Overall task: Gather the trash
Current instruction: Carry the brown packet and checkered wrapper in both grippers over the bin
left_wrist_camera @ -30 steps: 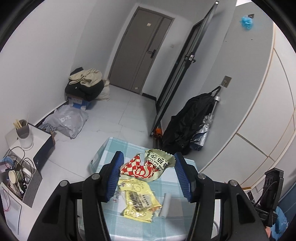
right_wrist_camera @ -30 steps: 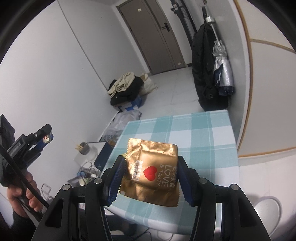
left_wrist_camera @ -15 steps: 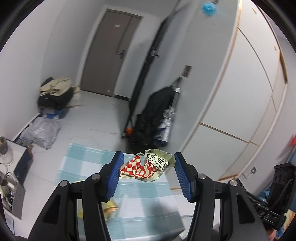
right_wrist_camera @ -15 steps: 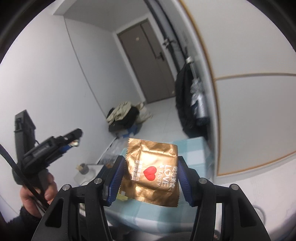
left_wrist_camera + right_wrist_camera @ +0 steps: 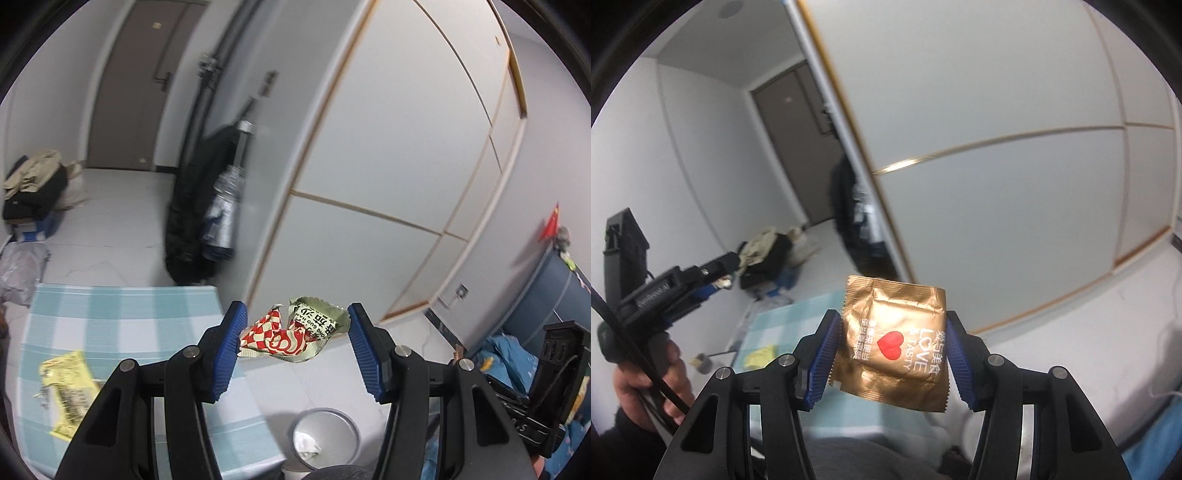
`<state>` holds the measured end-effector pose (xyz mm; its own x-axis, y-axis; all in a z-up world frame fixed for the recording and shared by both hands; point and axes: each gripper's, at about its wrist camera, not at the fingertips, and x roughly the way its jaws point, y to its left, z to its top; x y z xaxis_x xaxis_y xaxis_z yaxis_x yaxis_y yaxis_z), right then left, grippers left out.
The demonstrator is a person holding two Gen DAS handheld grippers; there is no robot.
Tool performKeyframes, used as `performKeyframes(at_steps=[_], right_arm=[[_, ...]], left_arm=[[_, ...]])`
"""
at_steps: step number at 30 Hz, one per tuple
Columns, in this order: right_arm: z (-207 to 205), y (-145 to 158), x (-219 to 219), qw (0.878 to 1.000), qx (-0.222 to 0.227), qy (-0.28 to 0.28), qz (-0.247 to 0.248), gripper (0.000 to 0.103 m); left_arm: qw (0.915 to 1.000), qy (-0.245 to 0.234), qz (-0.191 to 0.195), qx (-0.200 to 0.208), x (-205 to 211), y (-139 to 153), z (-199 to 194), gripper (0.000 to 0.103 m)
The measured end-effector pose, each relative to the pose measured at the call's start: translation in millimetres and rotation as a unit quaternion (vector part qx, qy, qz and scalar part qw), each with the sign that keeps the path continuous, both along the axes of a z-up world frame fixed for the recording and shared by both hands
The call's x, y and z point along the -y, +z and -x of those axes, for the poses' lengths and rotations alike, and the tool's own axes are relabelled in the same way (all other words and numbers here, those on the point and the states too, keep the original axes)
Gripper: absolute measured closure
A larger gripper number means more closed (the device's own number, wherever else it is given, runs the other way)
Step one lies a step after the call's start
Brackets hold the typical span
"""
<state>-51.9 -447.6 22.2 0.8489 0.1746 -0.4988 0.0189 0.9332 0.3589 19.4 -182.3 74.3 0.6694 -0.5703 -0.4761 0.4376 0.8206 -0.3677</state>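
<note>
Crumpled red-checked wrapper [image 5: 291, 334] sits clamped in the left gripper [image 5: 293, 345] above the bin [image 5: 325, 435]; the right gripper [image 5: 892, 350] clamps a gold packet [image 5: 897, 339]. Releasing off-centre risks litter landing on the floor.

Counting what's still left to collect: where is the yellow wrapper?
In the left wrist view the yellow wrapper lies low on the left, on the checked tablecloth, near its left edge.

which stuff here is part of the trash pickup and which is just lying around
Part of the job:
- crumpled red-and-white checked wrapper, held in left claw
- gold foil wrapper, held in right claw
- yellow snack packet on checked tablecloth
- round grey bin

Lying about:
- black bag
- clothes pile
</note>
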Motion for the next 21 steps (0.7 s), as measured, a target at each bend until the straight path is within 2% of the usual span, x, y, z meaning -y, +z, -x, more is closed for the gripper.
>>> performKeyframes(at_steps=[8, 10, 13, 21], right_arm=[[5.0, -57.0, 62.4, 0.995, -0.069, -0.064, -0.010, 0.048], [10.3, -71.4, 76.9, 0.993, -0.085, -0.074, -0.018, 0.048], [5.0, -96.5, 92.7, 0.990, -0.110, -0.084, -0.030, 0.048], [-12.2, -180.6, 115.6, 0.974, -0.196, -0.090, -0.068, 0.048]], left_arm=[[0.9957, -0.075, -0.020, -0.050, 64.4, -23.7, -11.9, 0.051], [0.9904, -0.109, -0.030, -0.079, 84.9, -36.6, -17.1, 0.052], [0.9836, -0.137, -0.044, -0.109, 109.1, -56.0, -23.0, 0.052], [0.9596, -0.187, -0.081, -0.194, 159.4, -112.4, -35.6, 0.052]])
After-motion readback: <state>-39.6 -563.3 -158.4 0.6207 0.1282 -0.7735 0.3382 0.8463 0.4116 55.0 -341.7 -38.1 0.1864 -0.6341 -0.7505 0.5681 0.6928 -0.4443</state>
